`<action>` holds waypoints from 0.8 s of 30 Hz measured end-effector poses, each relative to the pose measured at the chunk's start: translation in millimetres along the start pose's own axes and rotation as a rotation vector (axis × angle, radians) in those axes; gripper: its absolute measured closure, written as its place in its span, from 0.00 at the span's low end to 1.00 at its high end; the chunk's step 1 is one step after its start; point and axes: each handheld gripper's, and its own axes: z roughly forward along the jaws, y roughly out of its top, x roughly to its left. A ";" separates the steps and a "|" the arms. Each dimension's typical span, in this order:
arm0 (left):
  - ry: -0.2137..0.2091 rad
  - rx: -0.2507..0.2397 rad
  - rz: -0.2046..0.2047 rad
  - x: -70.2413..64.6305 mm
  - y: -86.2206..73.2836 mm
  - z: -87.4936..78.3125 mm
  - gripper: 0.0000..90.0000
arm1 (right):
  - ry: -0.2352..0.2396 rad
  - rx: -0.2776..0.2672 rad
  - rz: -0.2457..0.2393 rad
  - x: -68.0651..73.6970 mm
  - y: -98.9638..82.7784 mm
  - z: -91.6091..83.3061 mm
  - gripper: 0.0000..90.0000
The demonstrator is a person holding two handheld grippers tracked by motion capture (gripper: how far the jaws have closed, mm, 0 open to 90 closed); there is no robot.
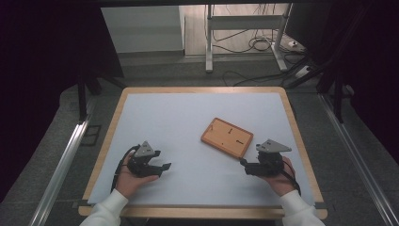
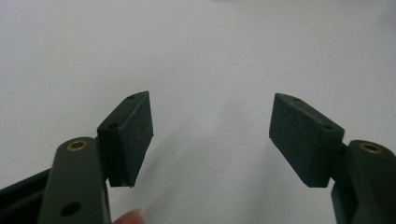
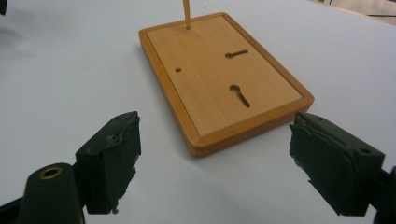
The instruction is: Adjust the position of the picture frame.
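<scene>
We have both claws spread wide and holding nothing. The right claw (image 1: 245, 164) sits low on the desk (image 1: 179, 122), just beside the near corner of the wooden board (image 1: 227, 137), not touching it. In the right gripper view that corner lies between our two black pads (image 3: 109, 161), a little ahead of them, which looks like a line-up for a pinch on the board's edge.

The board (image 3: 219, 77) lies flat, right of the desk's middle and turned at an angle to its edges. It is a warm orange-brown rectangle with a raised, rounded frame around a paler smooth panel. Two keyhole slots and one small round hole are cut into the panel, so we read this as the back of a hanging frame. A thin wooden peg (image 3: 186, 14) stands upright near its far edge.

The left claw (image 1: 157, 167) waits well apart on the left, over the bare pale sheet, probably kept free to steady things later. In its own view the pads (image 2: 299, 135) look matte and finely grained, wedge-cut at the tips. The desk cover is smooth and faintly bluish, rimmed in light wood.
</scene>
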 end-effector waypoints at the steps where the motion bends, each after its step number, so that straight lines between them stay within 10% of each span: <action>1: 0.000 0.001 0.000 0.0 -0.1 0.3 0.33 | 0.002 0.001 -0.002 -0.1 2.2 2.0 0.20; 24: -0.005 0.008 0.010 0.4 -0.5 0.7 0.33 | 0.062 0.034 -0.080 4.1 46.1 62.8 0.33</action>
